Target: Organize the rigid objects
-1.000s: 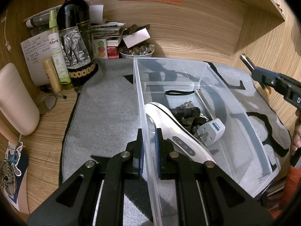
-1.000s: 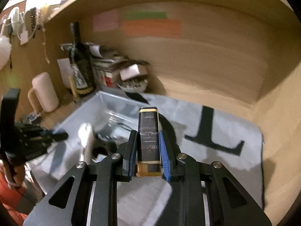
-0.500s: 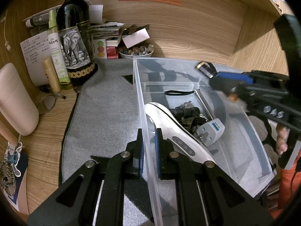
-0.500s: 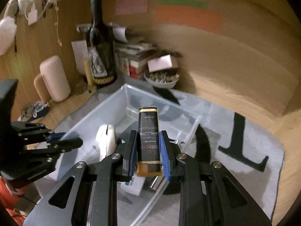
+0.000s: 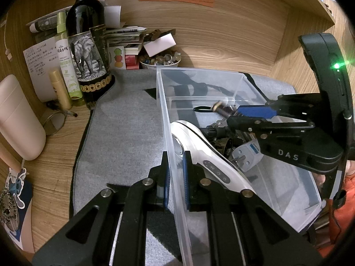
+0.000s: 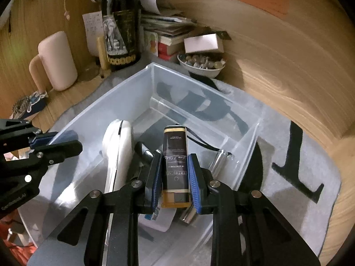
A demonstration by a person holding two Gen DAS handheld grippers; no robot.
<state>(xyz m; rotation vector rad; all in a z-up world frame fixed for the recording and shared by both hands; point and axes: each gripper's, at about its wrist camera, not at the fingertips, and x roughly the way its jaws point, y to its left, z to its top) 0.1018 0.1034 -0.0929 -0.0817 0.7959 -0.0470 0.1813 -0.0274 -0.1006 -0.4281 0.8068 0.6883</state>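
Observation:
A clear plastic bin (image 5: 221, 73) (image 6: 142, 93) stands on a grey mat. It holds a white handheld device (image 5: 206, 155) (image 6: 117, 153), a white plug adapter (image 5: 246, 153), a silver tube (image 6: 218, 161) and dark small parts. My left gripper (image 5: 176, 161) is shut on the bin's left wall. It also shows in the right wrist view (image 6: 57, 141). My right gripper (image 6: 175, 175) is shut on a dark lighter with a gold base (image 6: 175, 166) and holds it over the bin's contents. The lighter shows blurred in the left wrist view (image 5: 224, 109).
A wine bottle with an elephant label (image 5: 88, 51) (image 6: 121, 26), a green spray bottle (image 5: 65, 59), a pink mug (image 5: 17, 119) (image 6: 57, 59), stacked books (image 6: 168, 33) and a bowl of small trinkets (image 5: 160, 59) (image 6: 203, 64) crowd the back left. Wooden walls enclose the desk.
My right gripper has carried the lighter left and down, from beside the bin to inside it above the contents. My left gripper has stayed on the bin wall.

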